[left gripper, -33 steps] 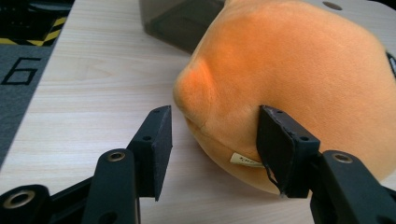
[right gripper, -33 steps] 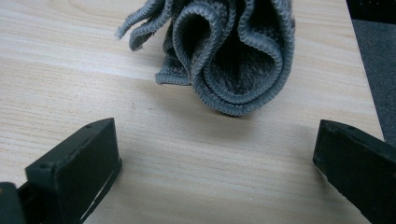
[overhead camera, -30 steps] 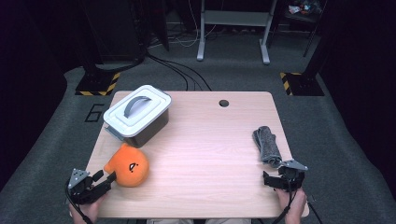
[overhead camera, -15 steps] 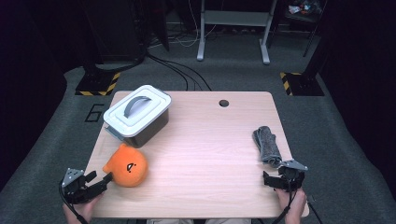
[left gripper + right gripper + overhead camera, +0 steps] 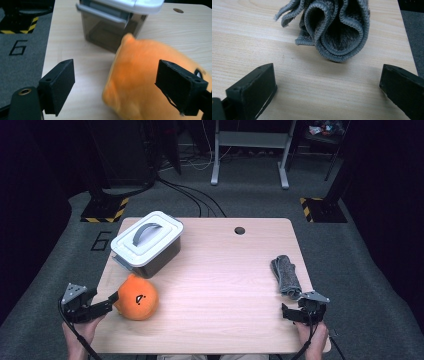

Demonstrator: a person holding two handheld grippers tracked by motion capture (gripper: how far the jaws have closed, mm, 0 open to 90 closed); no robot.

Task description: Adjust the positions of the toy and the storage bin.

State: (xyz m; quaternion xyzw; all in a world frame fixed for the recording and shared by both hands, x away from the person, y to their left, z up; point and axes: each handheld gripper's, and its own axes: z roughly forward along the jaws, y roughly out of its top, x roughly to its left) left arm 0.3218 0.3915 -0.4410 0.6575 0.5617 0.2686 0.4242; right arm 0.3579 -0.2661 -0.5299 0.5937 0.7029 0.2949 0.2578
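A dark room with grey carpet surrounded the wooden table [image 5: 220, 270], and a painted "6" [image 5: 101, 240] lay on the floor beside its left edge; the far background was too dim to make out. The middle of the table stood bare. A grey lidded box [image 5: 146, 245] sat at the far left; in the left tool's view its lid was cut off by the top edge. The orange plush toy [image 5: 137, 297] lay near the front left corner, just in front of the box, with a small black mark on its face too small to read. The rolled grey cloth [image 5: 286, 276] lay along the right edge. The left tool [image 5: 109, 303] had just been opening, its jaws spread, with the toy partly between them but unpinched. The right tool [image 5: 291, 312] rested spread just before the cloth.
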